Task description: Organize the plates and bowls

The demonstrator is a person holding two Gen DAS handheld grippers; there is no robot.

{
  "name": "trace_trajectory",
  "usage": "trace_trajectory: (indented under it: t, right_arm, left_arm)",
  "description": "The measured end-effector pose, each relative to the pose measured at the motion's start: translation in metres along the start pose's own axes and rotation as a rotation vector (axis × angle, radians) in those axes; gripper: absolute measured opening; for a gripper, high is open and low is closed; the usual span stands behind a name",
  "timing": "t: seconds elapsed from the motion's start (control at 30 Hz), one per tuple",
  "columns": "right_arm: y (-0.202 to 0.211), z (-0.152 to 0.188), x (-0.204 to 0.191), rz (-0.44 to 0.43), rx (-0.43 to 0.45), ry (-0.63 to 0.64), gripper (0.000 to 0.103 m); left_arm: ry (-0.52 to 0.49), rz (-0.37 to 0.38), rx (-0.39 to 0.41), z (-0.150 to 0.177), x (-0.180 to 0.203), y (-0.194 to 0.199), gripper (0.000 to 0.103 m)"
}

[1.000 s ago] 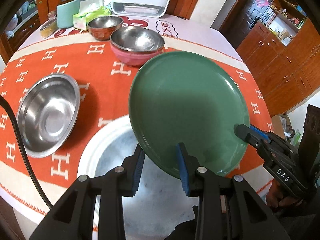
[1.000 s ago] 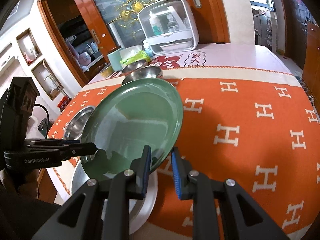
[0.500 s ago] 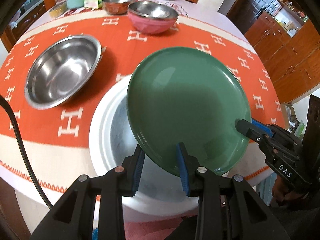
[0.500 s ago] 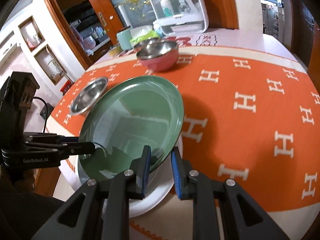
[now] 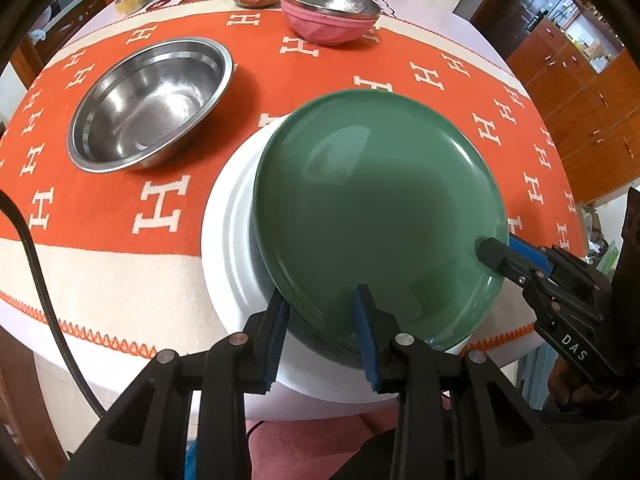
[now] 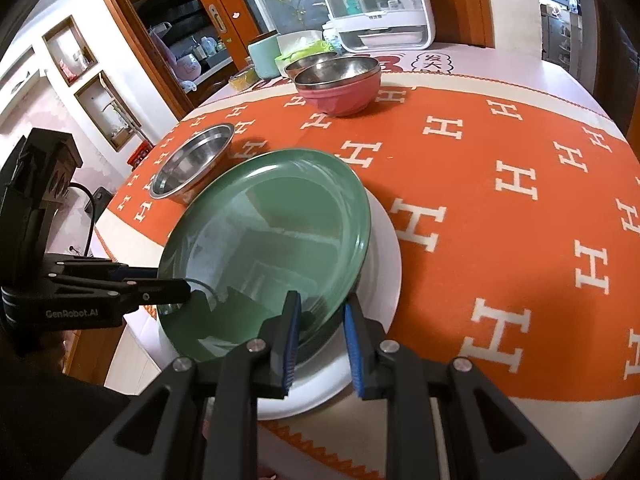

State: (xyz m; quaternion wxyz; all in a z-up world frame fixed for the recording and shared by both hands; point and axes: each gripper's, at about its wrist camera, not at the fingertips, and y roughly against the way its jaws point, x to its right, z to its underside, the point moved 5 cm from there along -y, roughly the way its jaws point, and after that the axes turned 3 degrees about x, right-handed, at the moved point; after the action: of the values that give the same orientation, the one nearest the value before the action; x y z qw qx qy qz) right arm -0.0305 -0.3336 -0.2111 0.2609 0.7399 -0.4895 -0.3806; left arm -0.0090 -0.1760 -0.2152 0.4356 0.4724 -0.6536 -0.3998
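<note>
In the left wrist view, we are looking down the left gripper, whose jaws are standing narrowly apart with the near rim of the green plate passing between them. The inner pad is lying over the plate's face and the outer one is sitting under the rim, so we are reading this as a clamp on the plate. The plate is tilting over the white plate, which is showing below and to the outer side of the jaws. On the right, the right gripper is reaching in, its black finger lying on the plate's face and a blue pad showing behind the rim. Ahead of the jaws and to the left, a steel bowl is sitting on the orange cloth; farther ahead, a pink bowl is carrying a steel one inside it.

In the right wrist view, we are seeing the right gripper with jaws just as narrow, the plate's near edge running between its blue pads; it is gripping the plate. The left gripper is coming in from the left and pinching the rim there. The white plate is lying directly beneath, just ahead of the jaws.
</note>
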Motion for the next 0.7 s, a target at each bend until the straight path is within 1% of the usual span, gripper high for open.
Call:
trace_trajectory:
  t: [0.13, 0.3, 0.47, 0.53, 0.6, 0.7]
  right_arm:
    - [0.000, 0.001, -0.002, -0.008, -0.006, 0.008, 0.026]
    - [0.001, 0.001, -0.003, -0.012, -0.014, 0.016, 0.029]
    - [0.002, 0.004, -0.004, -0.032, -0.018, 0.024, 0.031]
    - [0.003, 0.005, -0.005, -0.037, -0.025, 0.022, 0.035]
    - [0.003, 0.006, -0.004, -0.024, -0.036, 0.023, 0.039]
    - [0.005, 0.006, -0.005, -0.027, -0.044, 0.023, 0.039]
  left_arm:
    - [-0.008, -0.012, -0.009, 0.001, 0.001, 0.002, 0.031]
    - [-0.028, -0.034, -0.022, 0.001, 0.003, 0.002, 0.031]
    - [-0.077, -0.079, -0.051, 0.002, 0.007, 0.002, 0.032]
    - [-0.099, -0.066, -0.047, 0.002, 0.010, 0.006, 0.034]
    - [-0.117, -0.065, -0.033, 0.000, 0.014, 0.010, 0.034]
    - [-0.129, -0.057, -0.019, -0.004, 0.017, 0.015, 0.034]
